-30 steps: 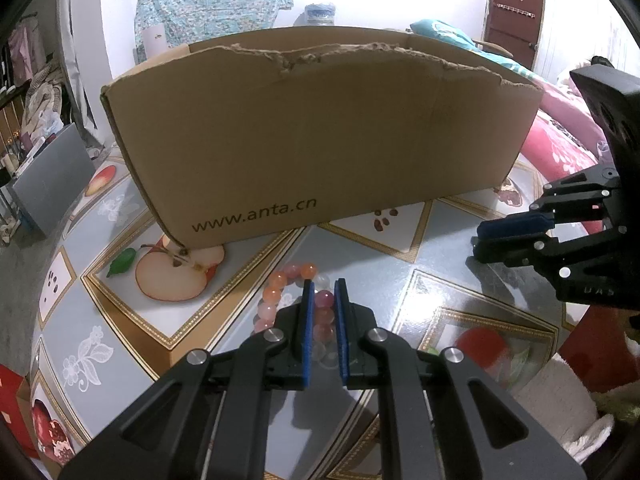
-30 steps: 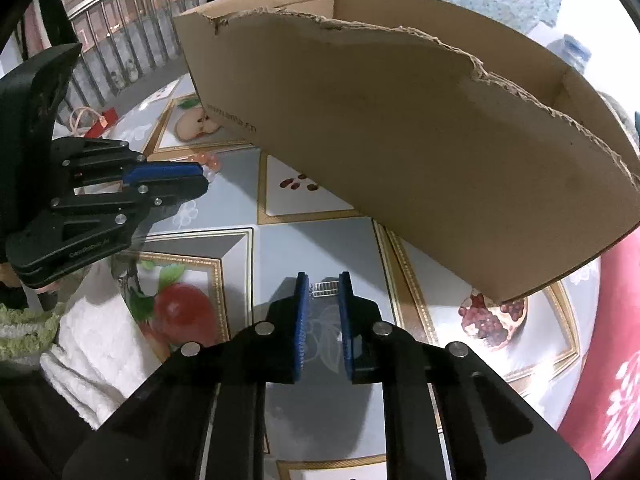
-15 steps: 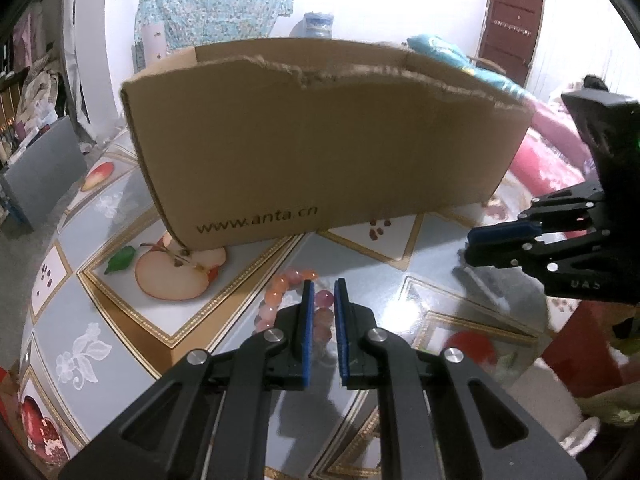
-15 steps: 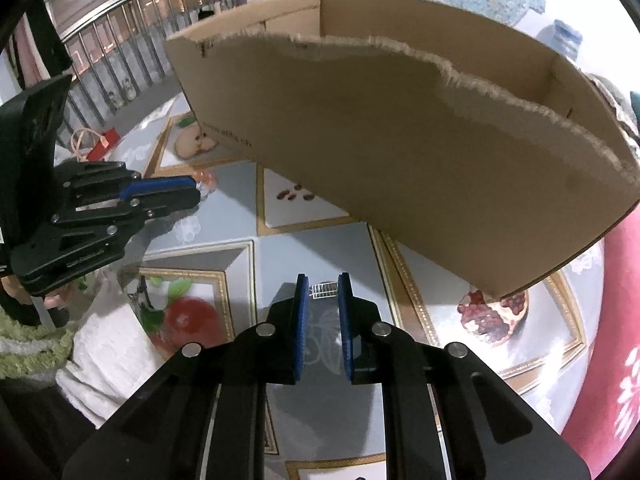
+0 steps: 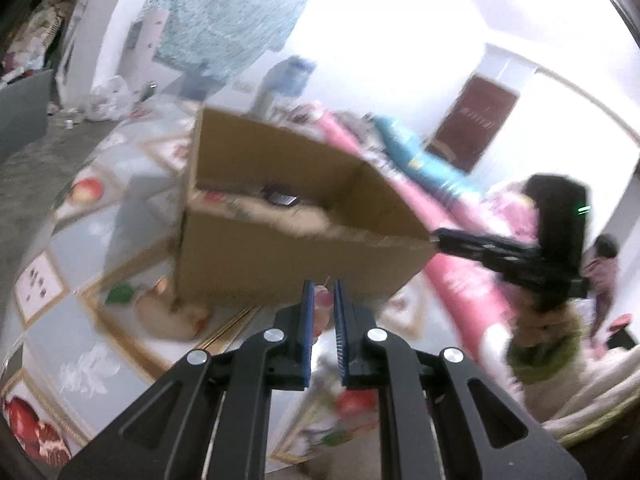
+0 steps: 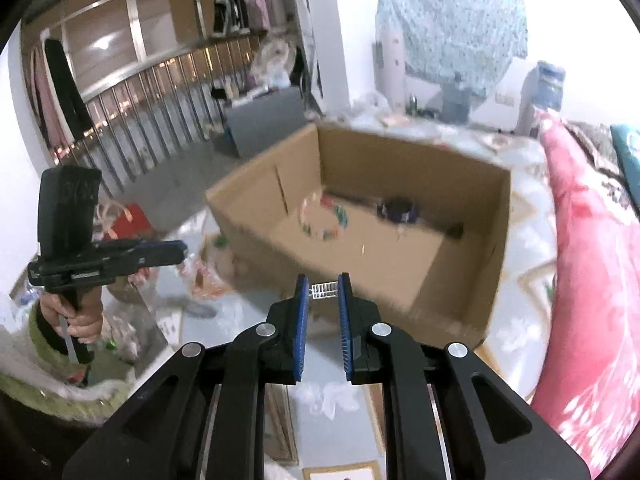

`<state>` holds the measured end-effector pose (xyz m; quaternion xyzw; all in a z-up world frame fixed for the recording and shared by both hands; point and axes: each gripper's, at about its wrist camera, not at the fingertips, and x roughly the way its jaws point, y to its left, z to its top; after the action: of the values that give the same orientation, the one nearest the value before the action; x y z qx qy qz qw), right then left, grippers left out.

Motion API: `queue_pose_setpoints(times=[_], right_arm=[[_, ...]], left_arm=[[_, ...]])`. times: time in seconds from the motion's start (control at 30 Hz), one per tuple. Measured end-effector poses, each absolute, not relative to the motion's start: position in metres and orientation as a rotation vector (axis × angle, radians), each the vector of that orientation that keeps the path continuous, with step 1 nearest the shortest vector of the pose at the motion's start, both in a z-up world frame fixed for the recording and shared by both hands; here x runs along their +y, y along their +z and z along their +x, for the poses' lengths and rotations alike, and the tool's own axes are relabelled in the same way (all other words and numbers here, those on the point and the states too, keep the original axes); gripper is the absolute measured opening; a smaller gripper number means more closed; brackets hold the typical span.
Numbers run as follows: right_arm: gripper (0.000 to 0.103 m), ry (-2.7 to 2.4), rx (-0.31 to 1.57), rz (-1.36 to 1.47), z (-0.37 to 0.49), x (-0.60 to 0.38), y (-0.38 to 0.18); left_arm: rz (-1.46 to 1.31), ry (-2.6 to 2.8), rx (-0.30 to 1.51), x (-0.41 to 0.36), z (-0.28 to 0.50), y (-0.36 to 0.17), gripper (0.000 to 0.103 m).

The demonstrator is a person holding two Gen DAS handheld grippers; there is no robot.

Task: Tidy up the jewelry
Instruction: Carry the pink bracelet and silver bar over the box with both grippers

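Jaws of right gripper (image 6: 323,292) pinch a small silver ridged clasp (image 6: 325,290).

I see a fruit-patterned tablecloth (image 5: 84,248), a pink floral quilt (image 6: 592,280), a dark red door (image 5: 476,120), a metal railing (image 6: 132,96).

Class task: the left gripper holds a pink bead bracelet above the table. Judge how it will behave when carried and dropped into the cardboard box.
The bead bracelet probably hangs floppy, being strung beads. Round beads may slip between the fingers. Dropped in the box, it likely collapses, not rolls.
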<state>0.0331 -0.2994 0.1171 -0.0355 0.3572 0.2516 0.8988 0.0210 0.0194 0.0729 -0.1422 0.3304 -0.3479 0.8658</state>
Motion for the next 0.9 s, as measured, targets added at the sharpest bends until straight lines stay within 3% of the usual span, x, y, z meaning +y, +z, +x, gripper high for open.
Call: queue_pose_setpoints(times=[0.2, 0.33, 0.53, 0.83, 0.9], right_arm=[[0.013, 0.560, 0.751, -0.072, 0.079, -0.304, 0.146], [0.013, 0.555, 0.856, -0.121, 0.125, -0.300, 0.137], [0.013, 0.512, 1.033, -0.186, 0.171, -0.299, 0.101], [0.013, 0.467, 1.137, -0.325, 0.205, -0.295, 0.068], [0.014, 0.471, 1.144, -0.331, 0.208, -0.295, 0.065]], left_arm=[[-0.269, -0.796, 0.631, 0.003, 0.040, 0.128, 0.009], [-0.193, -0.821, 0.621, -0.032, 0.074, 0.150, 0.009], [-0.106, -0.811, 0.771, -0.103, 0.144, 0.122, 0.009], [0.006, -0.783, 1.024, -0.165, 0.193, 0.063, 0.010], [-0.005, -0.783, 1.040, -0.164, 0.194, 0.057, 0.020]])
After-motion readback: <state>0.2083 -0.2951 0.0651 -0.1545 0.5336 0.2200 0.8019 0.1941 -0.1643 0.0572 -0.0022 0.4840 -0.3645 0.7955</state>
